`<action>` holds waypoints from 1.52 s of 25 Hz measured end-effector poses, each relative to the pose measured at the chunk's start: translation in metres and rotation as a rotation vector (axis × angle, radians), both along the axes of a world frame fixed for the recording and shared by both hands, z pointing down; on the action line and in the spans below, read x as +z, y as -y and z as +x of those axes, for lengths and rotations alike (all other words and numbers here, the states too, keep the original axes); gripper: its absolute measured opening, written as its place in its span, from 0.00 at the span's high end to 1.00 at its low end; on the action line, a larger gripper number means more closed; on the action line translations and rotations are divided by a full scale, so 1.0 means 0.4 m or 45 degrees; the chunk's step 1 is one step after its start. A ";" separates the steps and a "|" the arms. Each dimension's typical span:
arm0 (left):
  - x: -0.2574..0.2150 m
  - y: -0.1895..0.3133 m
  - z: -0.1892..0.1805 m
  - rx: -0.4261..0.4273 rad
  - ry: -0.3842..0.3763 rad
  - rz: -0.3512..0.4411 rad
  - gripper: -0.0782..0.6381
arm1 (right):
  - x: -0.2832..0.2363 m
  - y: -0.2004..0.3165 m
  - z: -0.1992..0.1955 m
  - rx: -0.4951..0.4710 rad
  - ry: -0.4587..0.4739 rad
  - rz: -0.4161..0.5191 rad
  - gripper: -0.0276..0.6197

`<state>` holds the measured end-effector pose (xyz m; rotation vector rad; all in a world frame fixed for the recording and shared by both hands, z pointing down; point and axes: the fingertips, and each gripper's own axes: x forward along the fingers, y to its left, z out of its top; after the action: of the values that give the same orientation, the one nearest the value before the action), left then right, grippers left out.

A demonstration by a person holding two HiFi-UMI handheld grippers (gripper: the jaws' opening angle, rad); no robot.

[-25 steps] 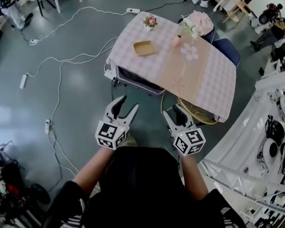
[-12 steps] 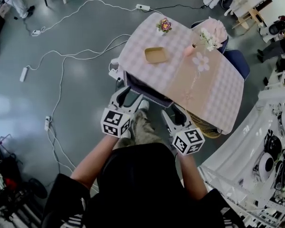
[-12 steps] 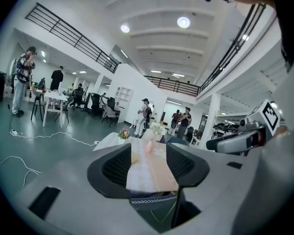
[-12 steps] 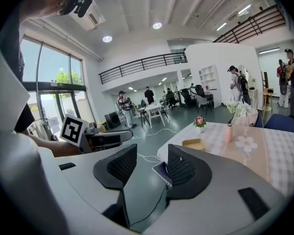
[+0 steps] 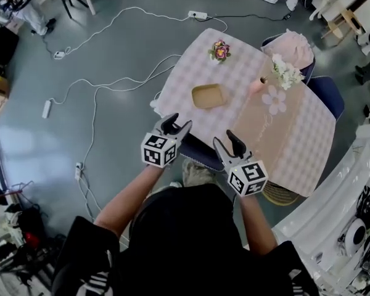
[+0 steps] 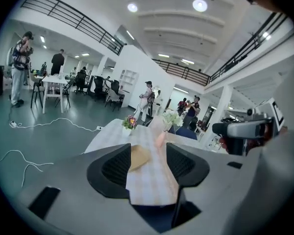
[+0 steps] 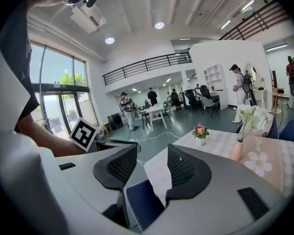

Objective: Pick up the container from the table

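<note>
Both left tool (image 5: 176, 123) and right tool (image 5: 224, 139) spread apart, tan container (image 5: 208, 95) on table (image 5: 296, 134), vase (image 5: 257, 86) holding flowers (image 5: 286, 73)

Open-plan office: desks (image 6: 53, 81), mezzanine railings (image 7: 146, 64).

No words, numbers or brand names readable anywhere. Just black-and-white square code patterns on the left white marker cube (image 5: 158, 150) of the left gripper (image 5: 176, 126) and the right white marker cube (image 5: 247, 179) of the right gripper (image 5: 225, 140), with no letters in them.

cloth-covered table (image 5: 302, 137) | on it: container (image 5: 208, 95); flower pot (image 5: 220, 51); pink vase (image 5: 257, 86)
</note>
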<state>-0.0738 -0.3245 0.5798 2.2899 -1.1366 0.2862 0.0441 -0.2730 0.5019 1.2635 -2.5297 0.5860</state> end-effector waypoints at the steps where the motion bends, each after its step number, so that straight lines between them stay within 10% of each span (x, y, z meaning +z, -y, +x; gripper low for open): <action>1: 0.023 0.036 0.012 0.001 0.018 -0.016 0.60 | 0.014 0.033 0.013 0.005 -0.007 -0.001 0.70; 23: 0.660 0.352 0.111 -0.138 0.314 -0.743 0.65 | 0.255 0.266 0.253 0.029 -0.072 -0.243 0.70; 27: 0.656 0.350 0.105 -0.149 0.315 -0.735 0.87 | 0.263 0.288 0.253 0.025 -0.082 -0.225 0.70; 38: 0.456 0.309 0.046 -0.128 0.353 -0.532 0.87 | 0.226 0.299 0.220 0.023 0.004 -0.173 0.72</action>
<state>-0.0554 -0.4480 0.7623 1.8583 -1.1892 0.7454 0.1321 -0.3926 0.5922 1.2392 -2.4372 0.7502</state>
